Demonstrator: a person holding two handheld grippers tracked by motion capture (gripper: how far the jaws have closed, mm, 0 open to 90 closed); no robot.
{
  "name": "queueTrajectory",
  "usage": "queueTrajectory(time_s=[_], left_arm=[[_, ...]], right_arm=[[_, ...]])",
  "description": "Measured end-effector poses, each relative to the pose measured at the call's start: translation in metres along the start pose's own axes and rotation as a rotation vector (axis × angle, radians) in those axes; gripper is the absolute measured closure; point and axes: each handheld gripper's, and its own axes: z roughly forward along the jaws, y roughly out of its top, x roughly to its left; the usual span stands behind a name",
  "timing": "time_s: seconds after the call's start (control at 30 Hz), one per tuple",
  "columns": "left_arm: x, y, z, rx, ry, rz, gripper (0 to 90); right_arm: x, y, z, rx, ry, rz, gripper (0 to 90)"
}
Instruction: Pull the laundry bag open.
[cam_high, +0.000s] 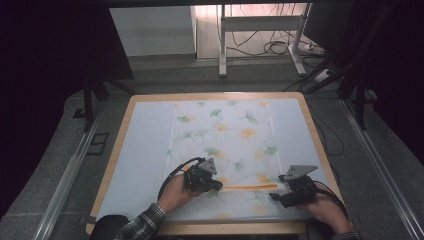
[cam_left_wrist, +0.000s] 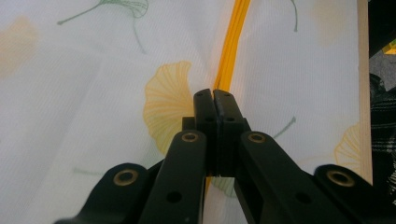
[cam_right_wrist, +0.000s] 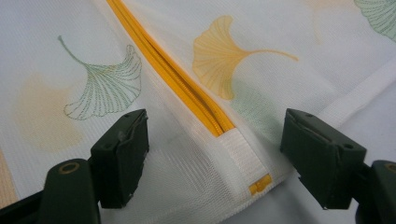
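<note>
White mesh printed with green and yellow leaves covers the middle of my bench (cam_high: 145, 150): it is a laundry bag (cam_high: 225, 145) lying flat, its orange zipper (cam_high: 250, 186) running across near my edge. At the zipper's left end my left hand-held gripper (cam_high: 212, 184) has its jaws pressed together on the zipper line (cam_left_wrist: 223, 79); whether they pinch the pull I cannot tell. At the zipper's right end my right hand-held gripper (cam_high: 276, 196) stands open, jaws astride the white end tab (cam_right_wrist: 243, 156).
</note>
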Motion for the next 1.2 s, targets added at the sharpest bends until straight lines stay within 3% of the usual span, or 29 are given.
queueTrajectory(time_s=[0.7,1.2], left_arm=[[0.001,-0.021,-0.019,-0.006,0.03,-0.043,90.0],[0.003,-0.047,-0.04,-0.027,0.054,-0.112,90.0]], right_arm=[[0.0,0.0,0.0,-0.001,-0.001,0.002,23.3],[0.0,-0.001,0.0,-0.006,-0.001,0.004,23.3]])
